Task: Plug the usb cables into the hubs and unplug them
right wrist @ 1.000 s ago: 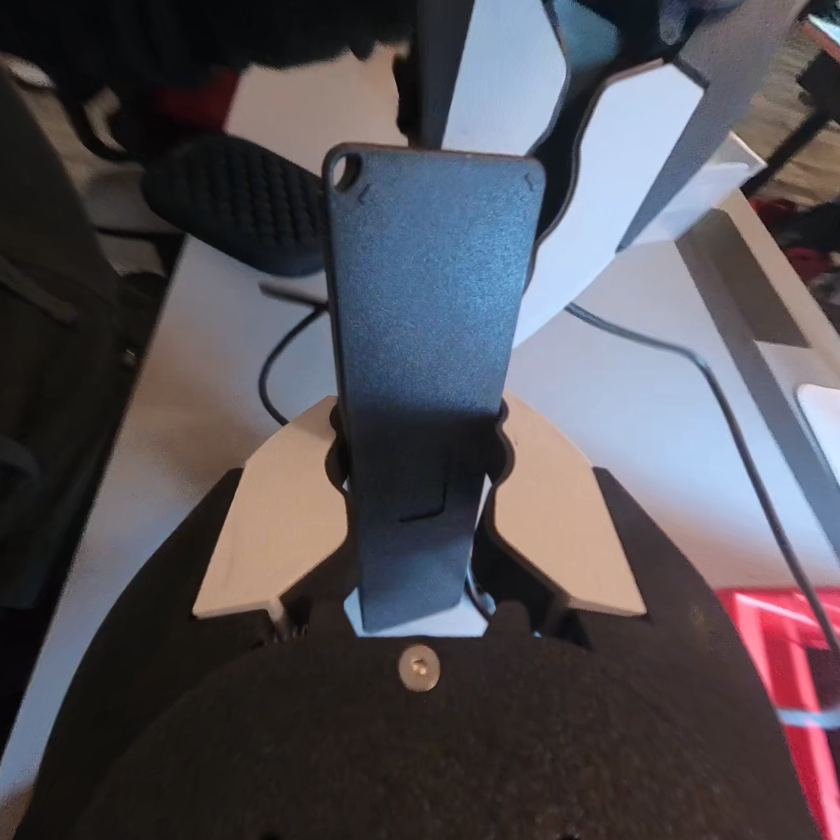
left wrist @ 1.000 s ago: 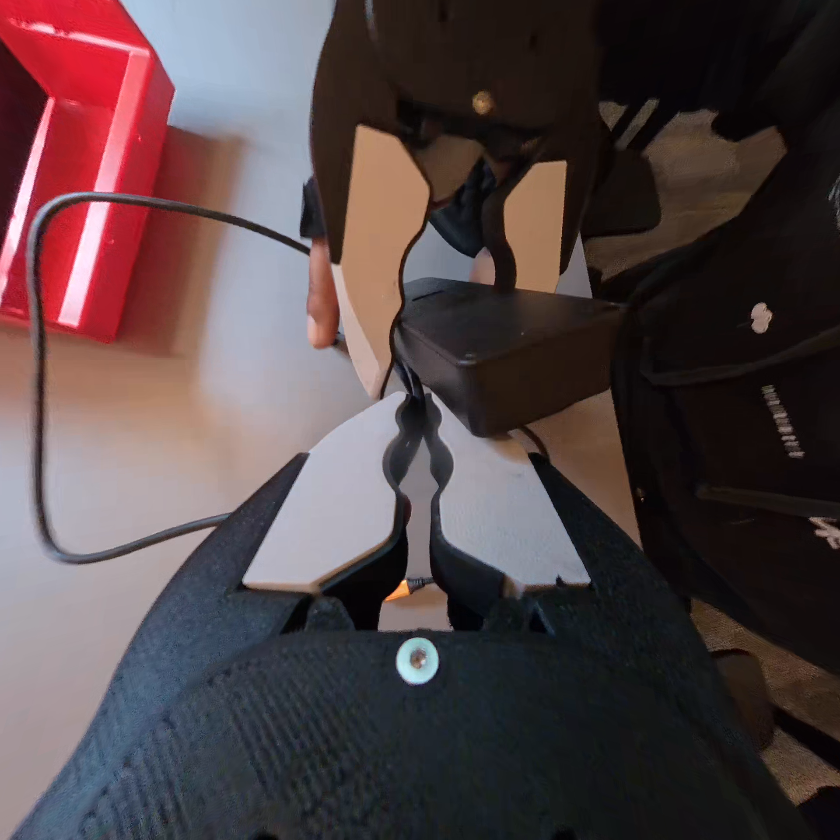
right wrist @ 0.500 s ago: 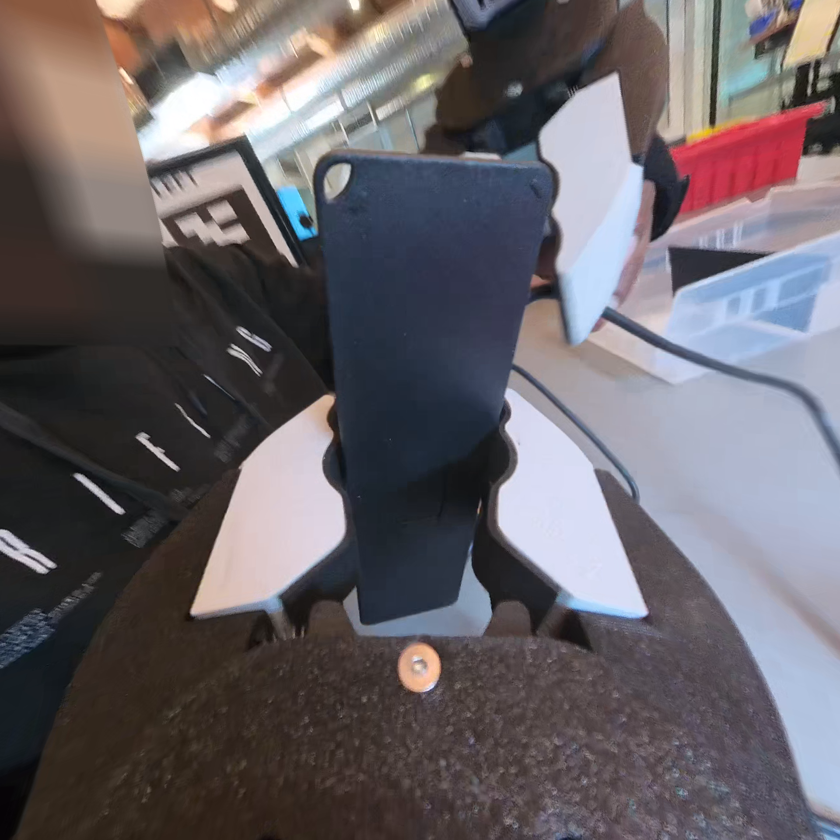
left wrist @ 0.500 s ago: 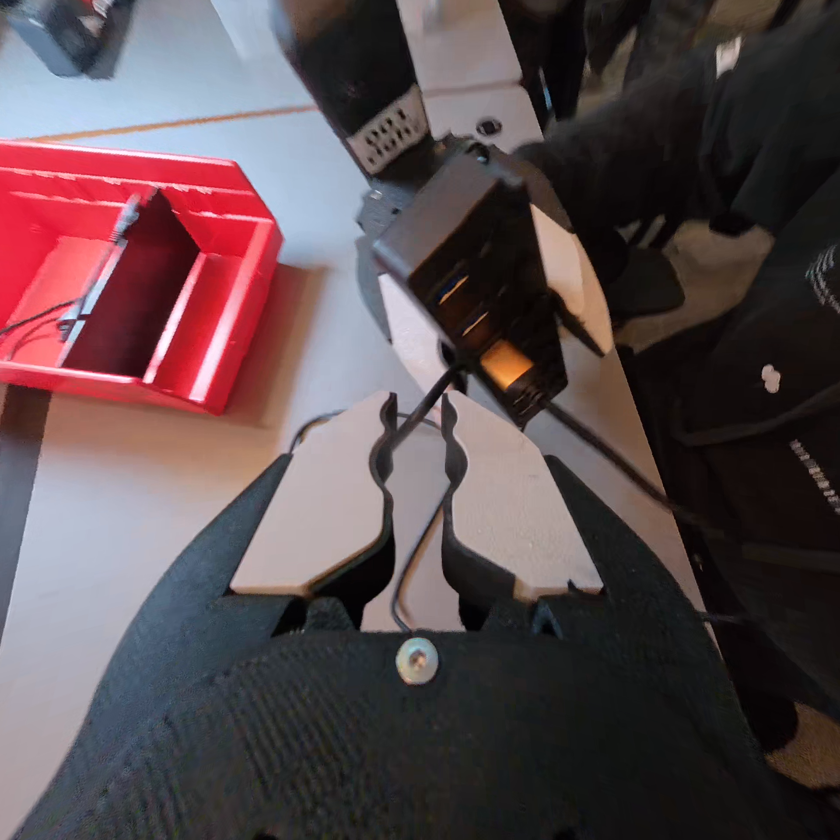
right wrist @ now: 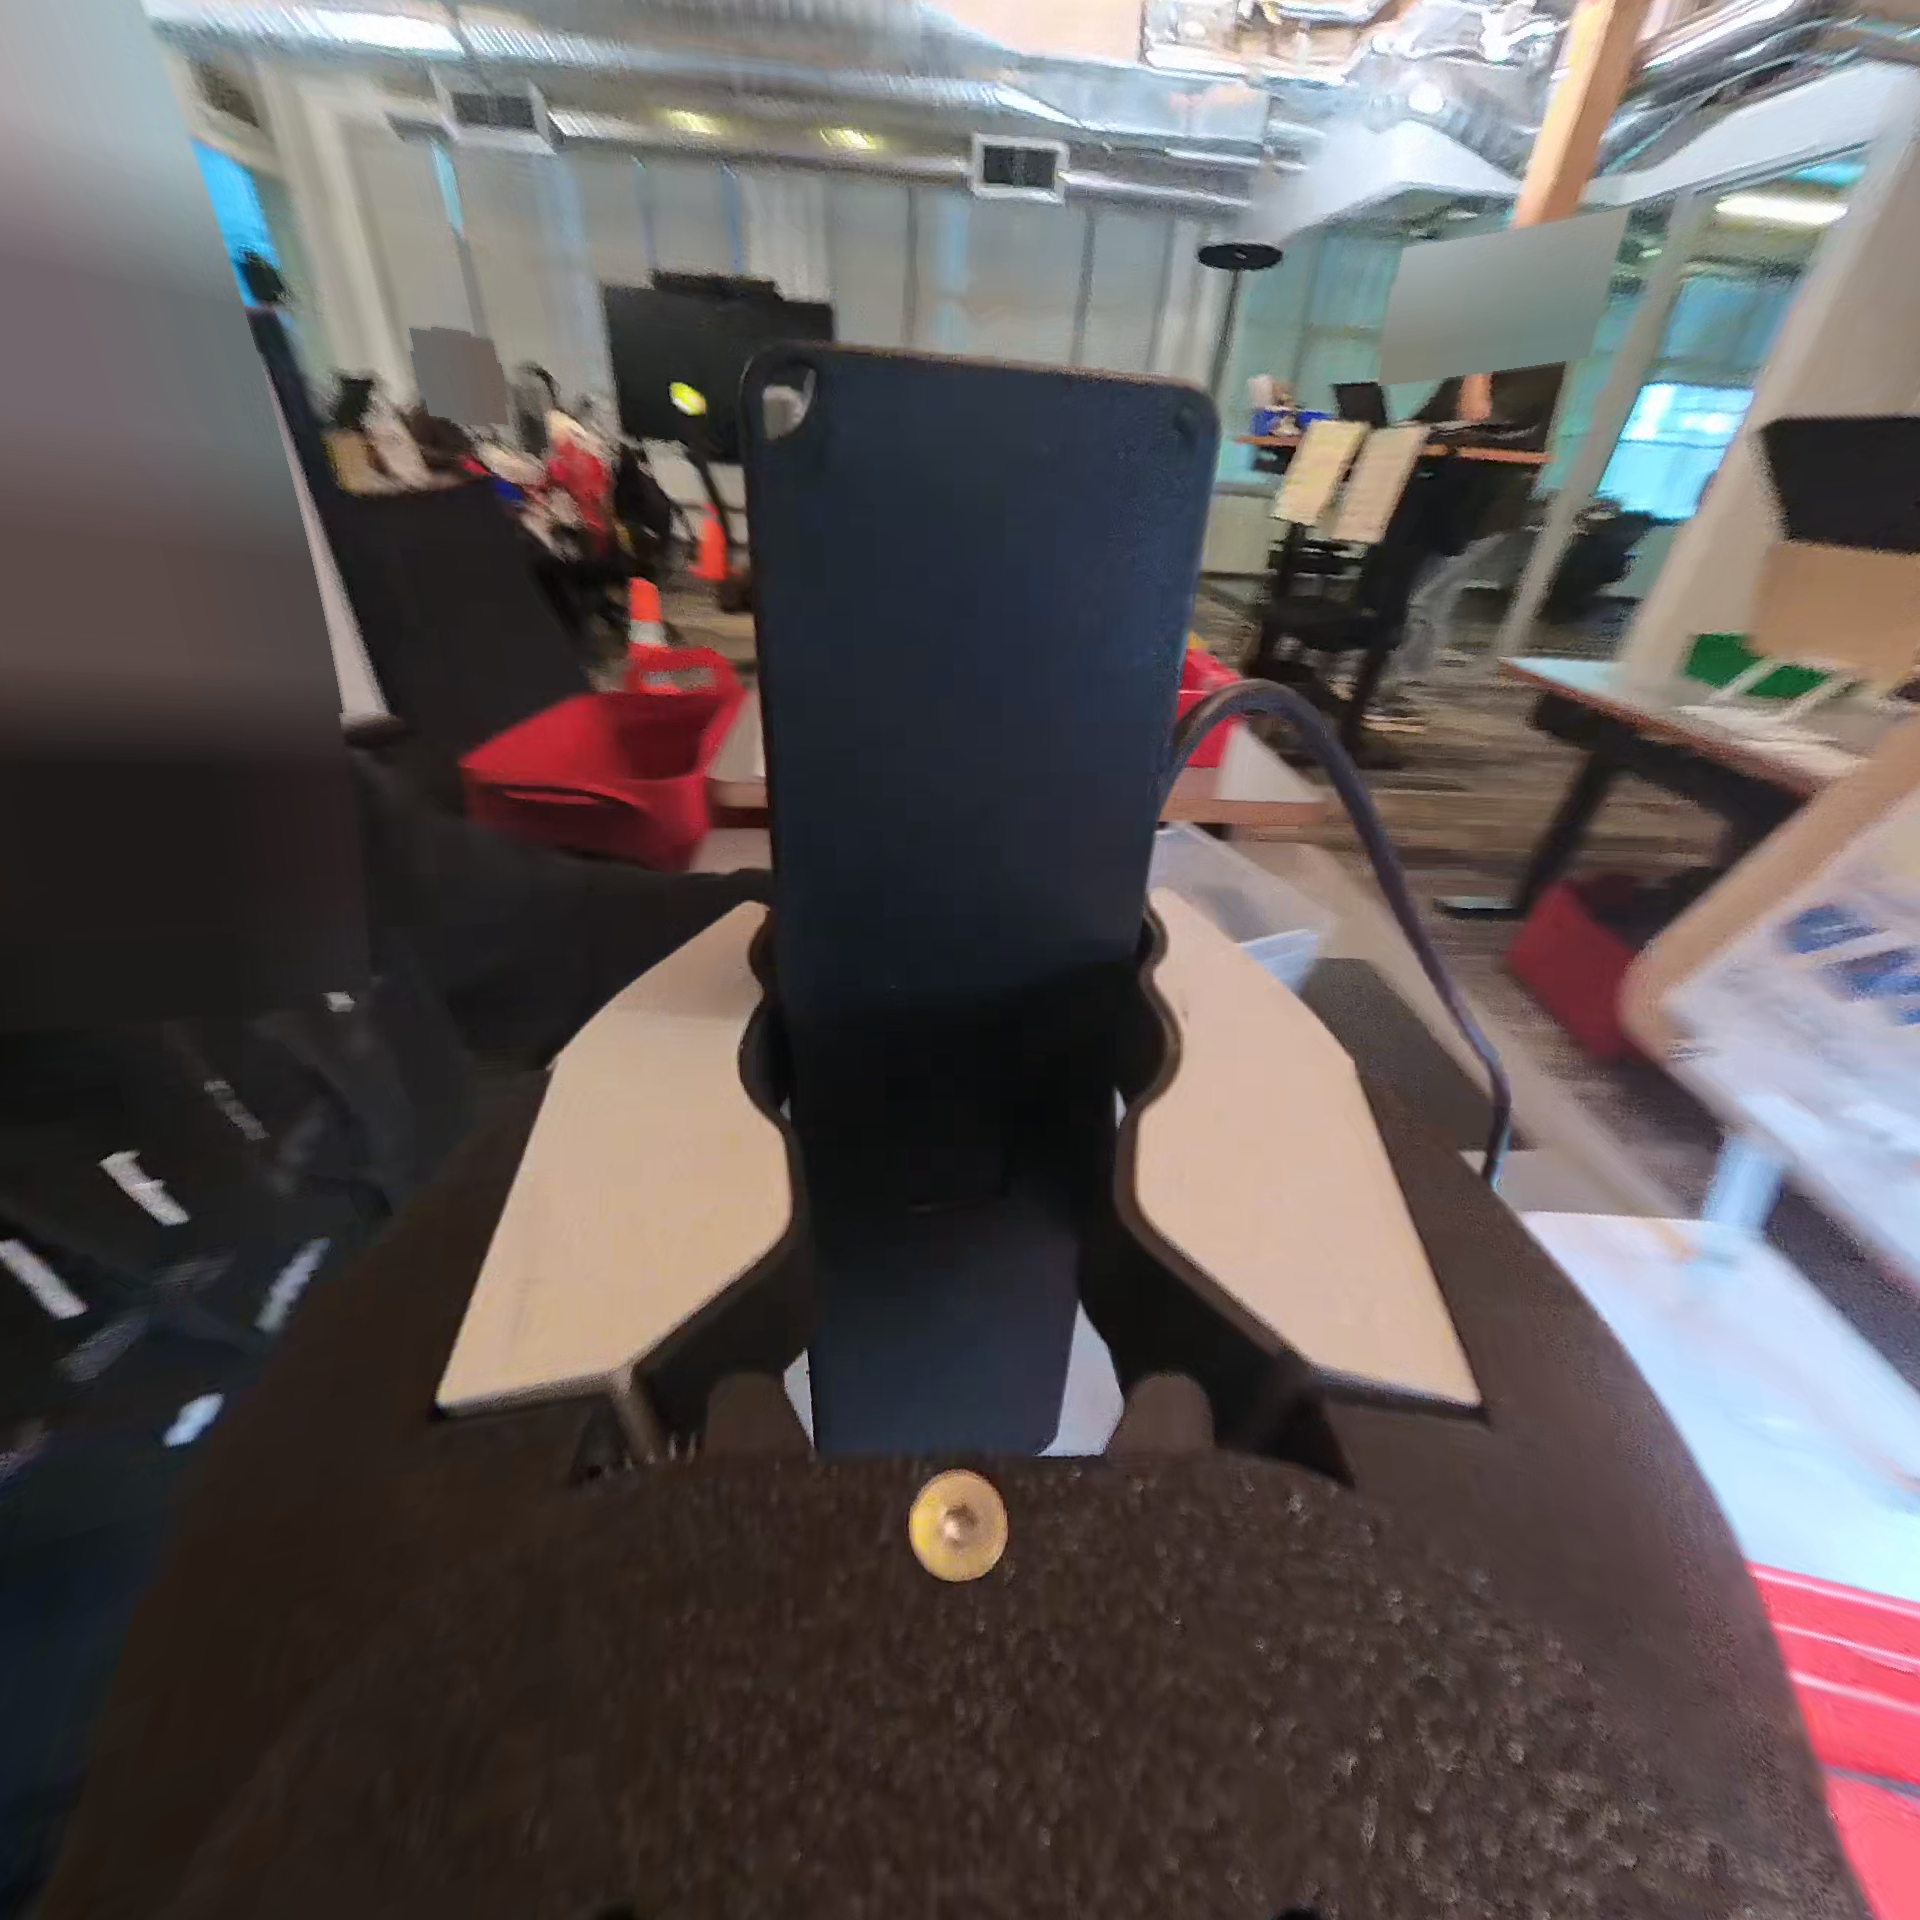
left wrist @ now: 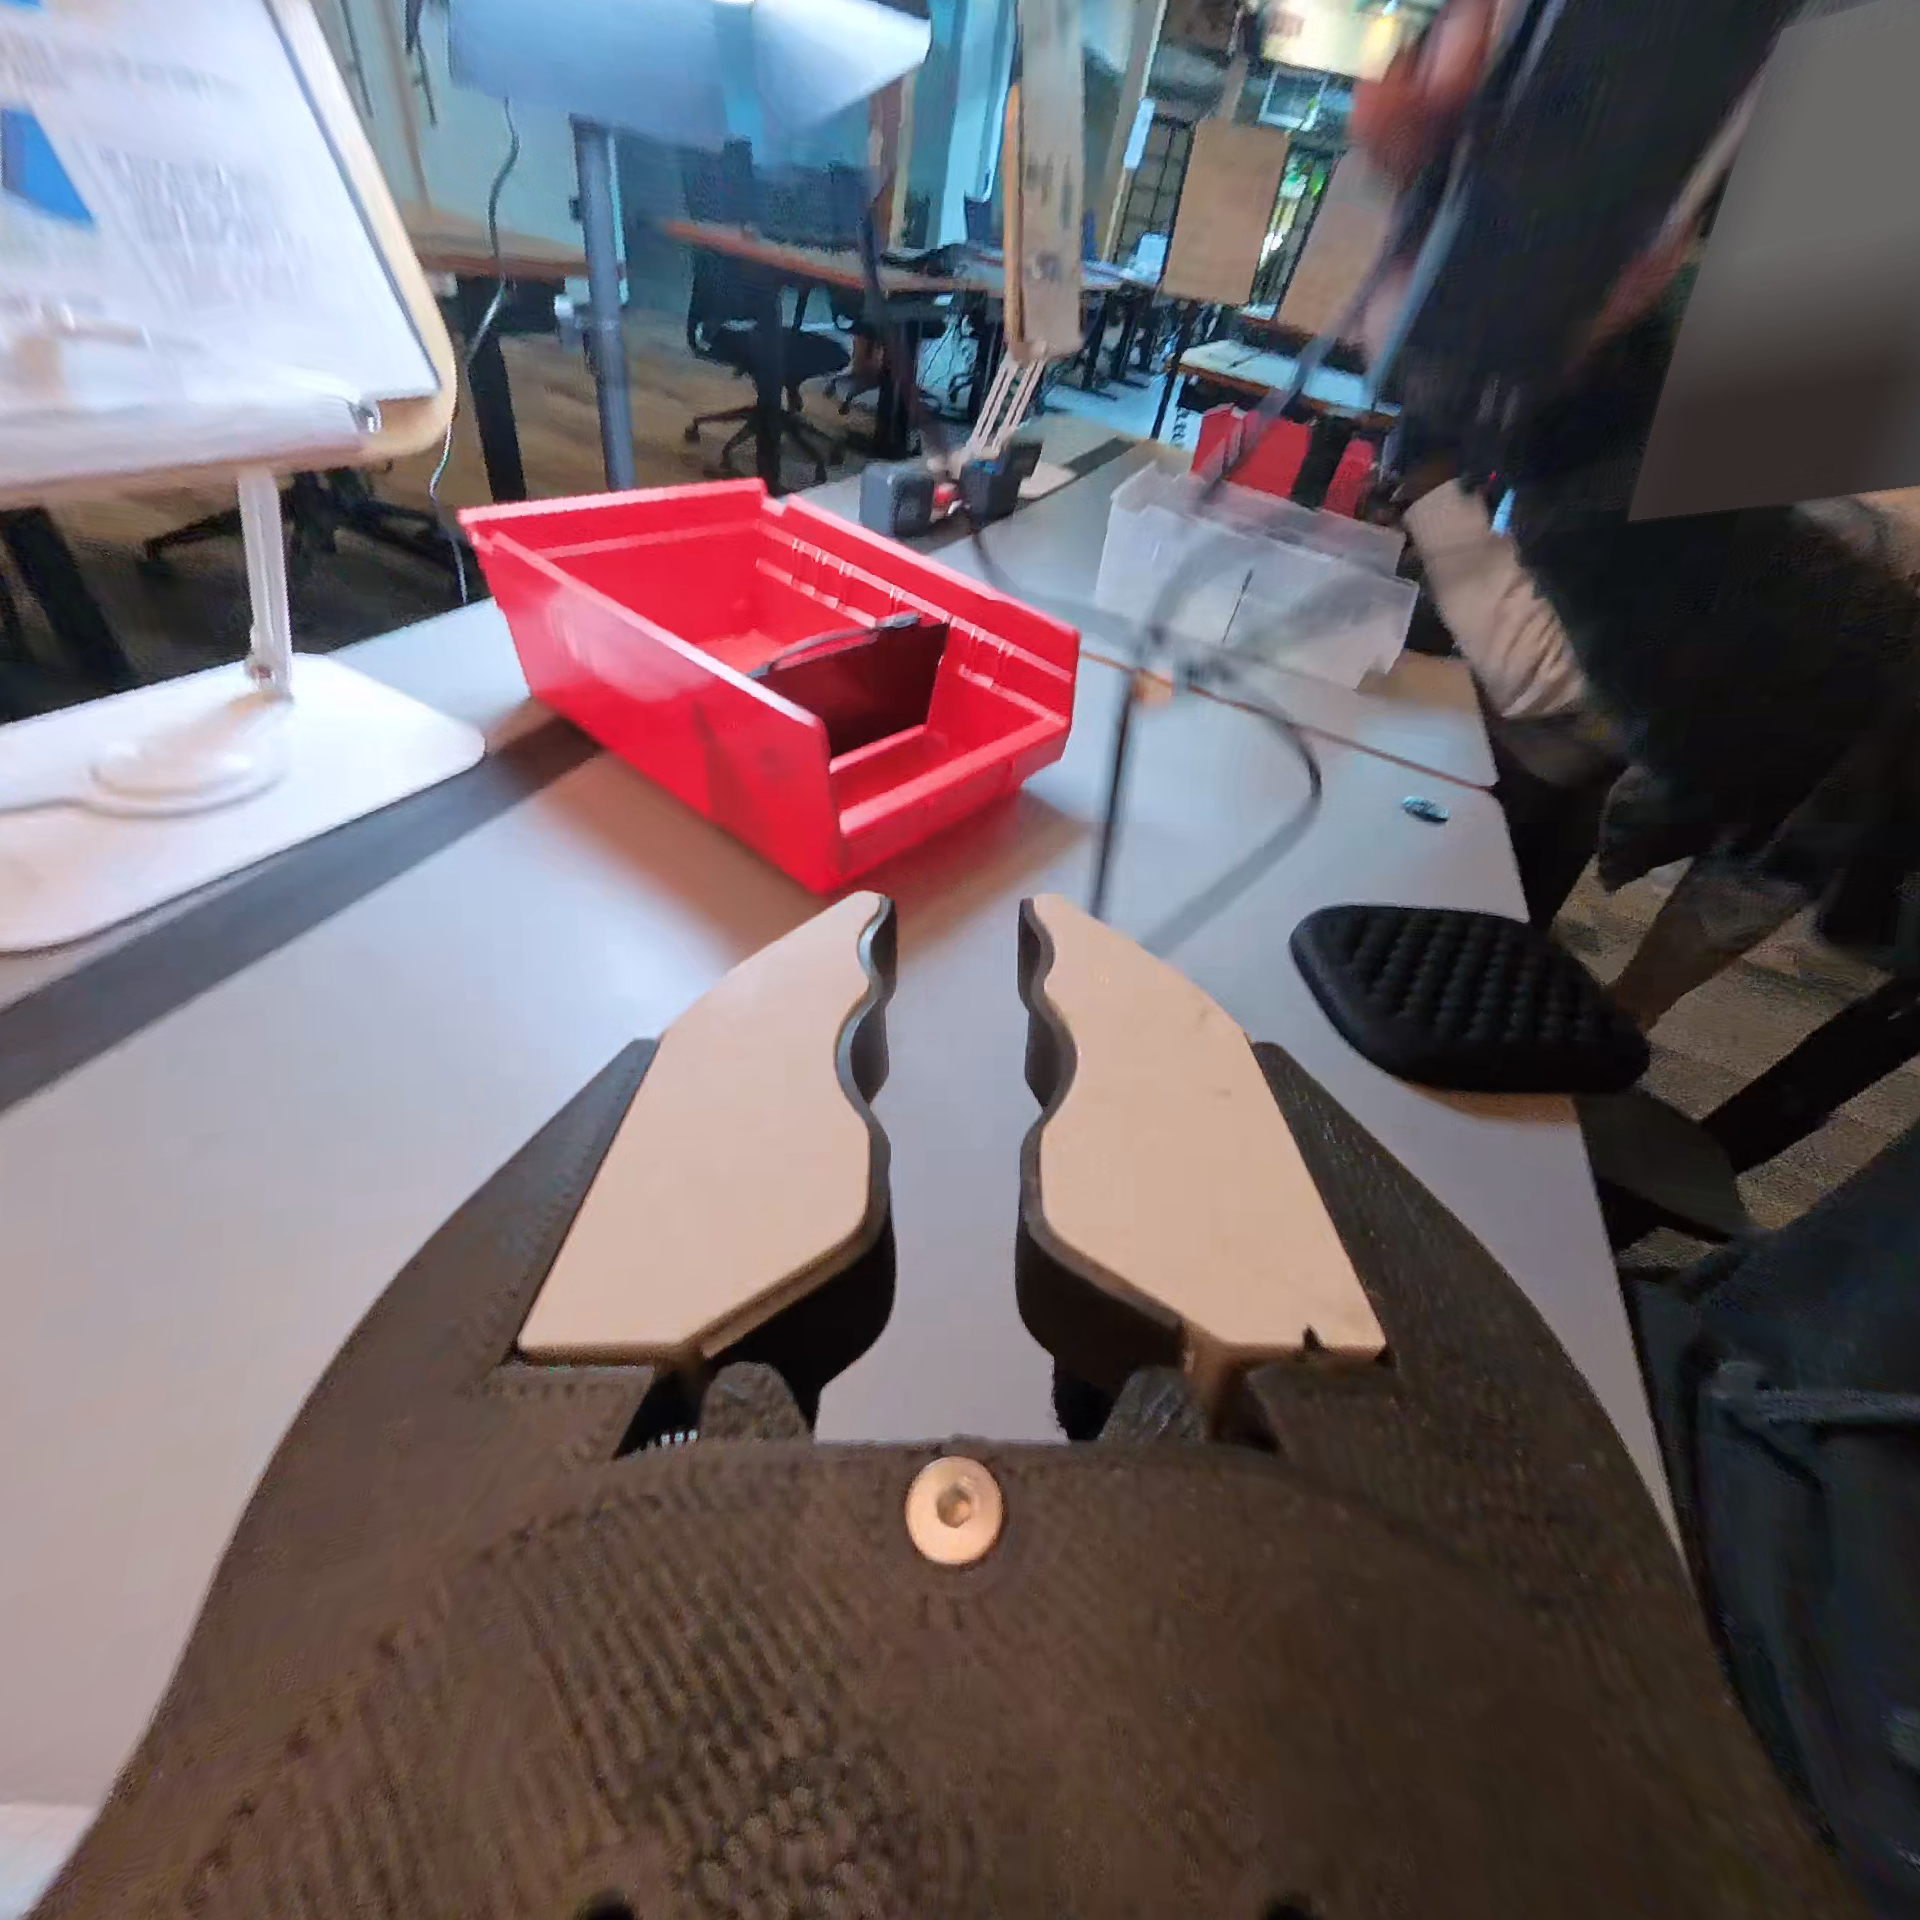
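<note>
— Where's our flat black plastic hub point(right wrist: 977, 727)?
— Clamped upright in our right hand-held gripper point(right wrist: 954, 1039), long axis forward.
— The thin black cable point(left wrist: 1117, 810)?
— Dangling past our released left hand-held gripper point(left wrist: 954, 935), toward the grey table's point(left wrist: 312, 1143) far edge.

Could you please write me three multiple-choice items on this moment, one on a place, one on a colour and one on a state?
1. Where does the bin stand?
A. on the table, ahead of the left gripper
B. on the floor
C. on a chair

2. What colour is the bin?
A. blue
B. red
C. green

3. How is the right gripper?
A. open and empty
B. shut on the cable
C. shut on the hub

Answers:
1 A: it sits on the grey table beyond the empty jaws.
2 B: its walls are bright red.
3 C: the jaws press both sides of the flat black hub.
</note>
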